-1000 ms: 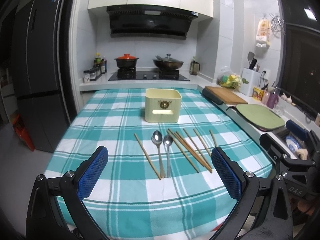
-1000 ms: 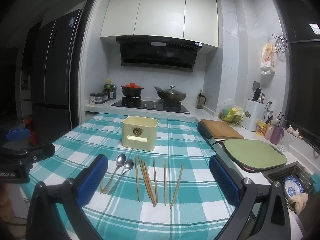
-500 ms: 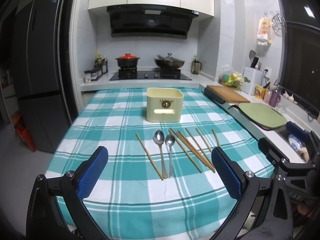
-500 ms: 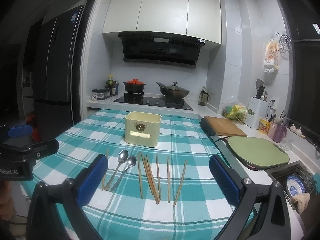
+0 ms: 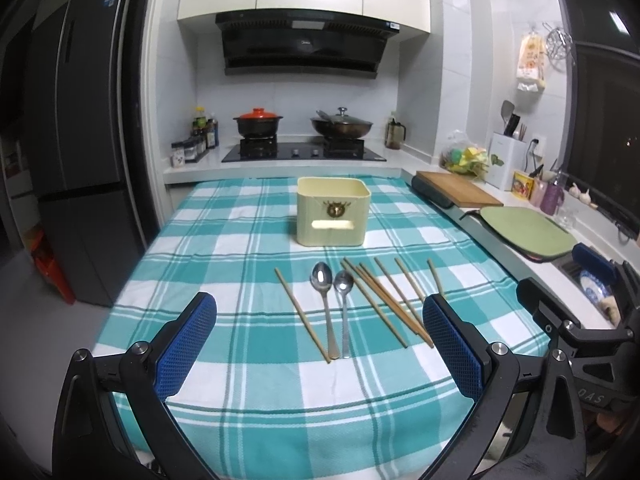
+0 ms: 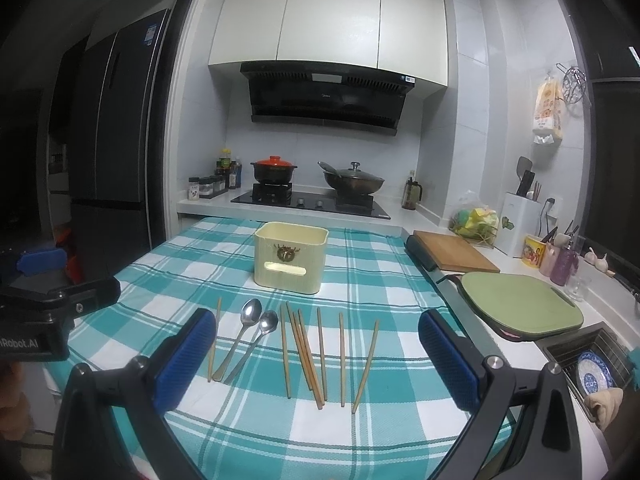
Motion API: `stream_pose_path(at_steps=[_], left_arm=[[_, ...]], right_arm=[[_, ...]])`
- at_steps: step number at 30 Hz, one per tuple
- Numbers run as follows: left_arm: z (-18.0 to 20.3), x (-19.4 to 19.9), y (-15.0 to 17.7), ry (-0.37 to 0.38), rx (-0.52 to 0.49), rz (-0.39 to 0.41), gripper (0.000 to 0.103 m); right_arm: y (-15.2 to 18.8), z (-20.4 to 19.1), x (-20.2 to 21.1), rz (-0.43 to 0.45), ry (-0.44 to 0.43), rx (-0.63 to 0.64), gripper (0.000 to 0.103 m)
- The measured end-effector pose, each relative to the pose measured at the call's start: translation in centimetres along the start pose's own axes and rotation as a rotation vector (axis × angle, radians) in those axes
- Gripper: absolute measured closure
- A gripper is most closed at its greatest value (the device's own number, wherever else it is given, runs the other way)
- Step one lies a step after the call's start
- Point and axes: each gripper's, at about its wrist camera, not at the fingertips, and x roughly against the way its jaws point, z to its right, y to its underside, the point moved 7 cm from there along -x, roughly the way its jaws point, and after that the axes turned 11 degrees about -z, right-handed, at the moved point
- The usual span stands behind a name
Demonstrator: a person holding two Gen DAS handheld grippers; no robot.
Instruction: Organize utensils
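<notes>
On the teal checked tablecloth [image 5: 248, 272] lie two metal spoons [image 5: 326, 304] [image 6: 244, 336] side by side. Several wooden chopsticks [image 5: 384, 300] [image 6: 306, 354] fan out to their right, and one single chopstick [image 5: 302, 314] [image 6: 214, 340] lies to their left. Behind them stands a cream utensil box [image 5: 333, 211] [image 6: 290, 257], upright and open at the top. My left gripper [image 5: 320, 348] hangs open above the near cloth, short of the spoons, holding nothing. My right gripper [image 6: 316, 356] is open too, over the near ends of the chopsticks.
Right of the table run a wooden cutting board [image 5: 458, 190], a green board [image 5: 528, 232] and a sink with a blue plate [image 6: 594, 372]. A stove with a red-lidded pot [image 5: 258, 122] and a wok [image 5: 342, 126] lies beyond. A dark fridge [image 5: 76, 152] stands left.
Both grippers have tilted and drawn back slightly, so the utensils sit a little higher and smaller in each view. Nothing on the table has moved; both stay open.
</notes>
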Motion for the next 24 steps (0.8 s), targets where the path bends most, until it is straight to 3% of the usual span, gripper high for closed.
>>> stream_pose_path(at_steps=[24], left_arm=[[0.2, -1.5, 0.1, 0.003, -0.01, -0.033, 0.0]], right_arm=[[0.2, 0.0, -0.8, -0.024, 0.001, -0.005, 0.0]])
